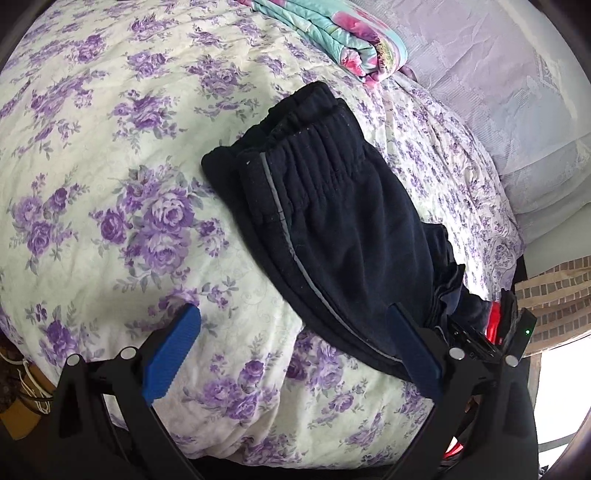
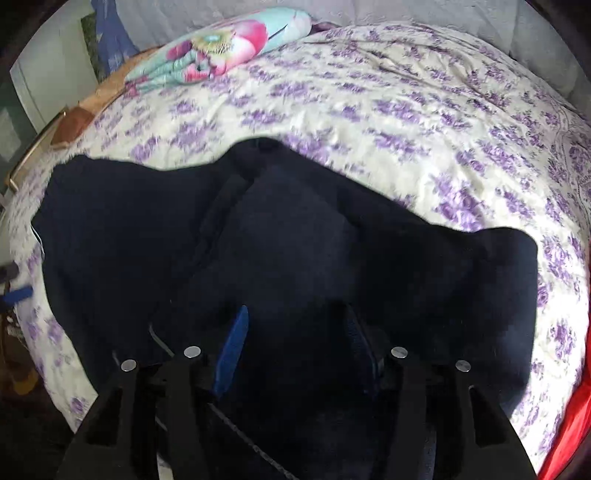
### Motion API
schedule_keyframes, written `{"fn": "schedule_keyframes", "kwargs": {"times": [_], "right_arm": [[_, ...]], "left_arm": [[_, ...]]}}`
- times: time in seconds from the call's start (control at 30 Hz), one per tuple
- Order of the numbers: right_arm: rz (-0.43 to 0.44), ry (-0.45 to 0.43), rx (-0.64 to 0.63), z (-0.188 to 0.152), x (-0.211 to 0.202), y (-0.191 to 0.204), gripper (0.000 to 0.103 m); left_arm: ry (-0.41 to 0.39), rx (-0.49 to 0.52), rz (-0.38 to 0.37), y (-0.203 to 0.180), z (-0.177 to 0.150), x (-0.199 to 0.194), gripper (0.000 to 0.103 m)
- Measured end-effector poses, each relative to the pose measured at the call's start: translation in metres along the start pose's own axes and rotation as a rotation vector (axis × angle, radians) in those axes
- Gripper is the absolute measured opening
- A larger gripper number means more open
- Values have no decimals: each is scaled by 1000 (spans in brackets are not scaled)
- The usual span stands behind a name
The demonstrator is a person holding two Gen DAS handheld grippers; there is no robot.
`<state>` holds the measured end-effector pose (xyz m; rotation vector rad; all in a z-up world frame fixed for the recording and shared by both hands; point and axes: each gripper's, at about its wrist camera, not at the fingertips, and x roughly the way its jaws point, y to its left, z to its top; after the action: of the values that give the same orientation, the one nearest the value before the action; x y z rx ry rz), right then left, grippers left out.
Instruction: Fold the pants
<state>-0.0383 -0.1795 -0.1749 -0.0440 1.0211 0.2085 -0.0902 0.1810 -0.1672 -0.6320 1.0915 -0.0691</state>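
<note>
Dark navy pants (image 1: 332, 206) with a grey side stripe lie folded on the floral bed cover (image 1: 110, 166), waistband at the far end. My left gripper (image 1: 295, 332) is open, its blue fingers (image 1: 173, 350) spread wide just above the cover at the pants' near end, holding nothing. In the right wrist view the pants (image 2: 280, 240) fill the middle. My right gripper (image 2: 295, 332) hangs over the dark cloth with its blue fingers (image 2: 232, 350) apart; the cloth lies between and under them, and whether it is gripped is hidden. The right gripper also shows in the left wrist view (image 1: 491, 332).
A folded teal and pink floral blanket (image 1: 332, 33) lies at the far end of the bed, also in the right wrist view (image 2: 218, 48). A pale pillow (image 1: 498, 92) sits at the right. A red cloth (image 2: 569, 424) lies at the bed's right edge.
</note>
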Motion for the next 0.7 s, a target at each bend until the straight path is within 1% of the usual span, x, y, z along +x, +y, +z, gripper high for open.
{"fn": "schedule_keyframes", "kwargs": {"times": [0.1,0.13,0.23,0.27,0.3,0.33,0.37,0.4,0.43,0.5,0.57,0.7], "right_arm": [[32,34,38,4,-4,-5,56],[37,29,38,6,-9,-6,56],[66,-51,45,4,-33,-6,57],[64,-70,38,2,-40,-5,59],[52,-80,31,0,-44,-5,66],[46,-71,28,-3,-44,-5,72],[56,-30,28,-6,-38,-5,74],[70,38,31,-9,-27,-7,74],[65,84,32,-15,-17,-8,74],[71,73,36,-17,-15,-8,76],[78,92,61,-13,-14,-9,78],[68,104,52,-13,-12,-6,80]], "left_arm": [[-7,-1,12,0,8,6,98],[-11,-8,12,1,11,8,98],[-26,-23,18,6,24,14,98],[-36,-22,23,6,28,15,98],[-49,-18,27,6,32,16,98],[-60,-11,28,7,36,18,98],[-68,-5,29,8,39,20,98],[-74,2,27,10,42,23,98],[-79,3,21,12,44,26,98],[-100,0,2,15,49,30,98],[-118,9,-15,17,55,33,98],[-142,30,-47,18,67,39,98]]}}
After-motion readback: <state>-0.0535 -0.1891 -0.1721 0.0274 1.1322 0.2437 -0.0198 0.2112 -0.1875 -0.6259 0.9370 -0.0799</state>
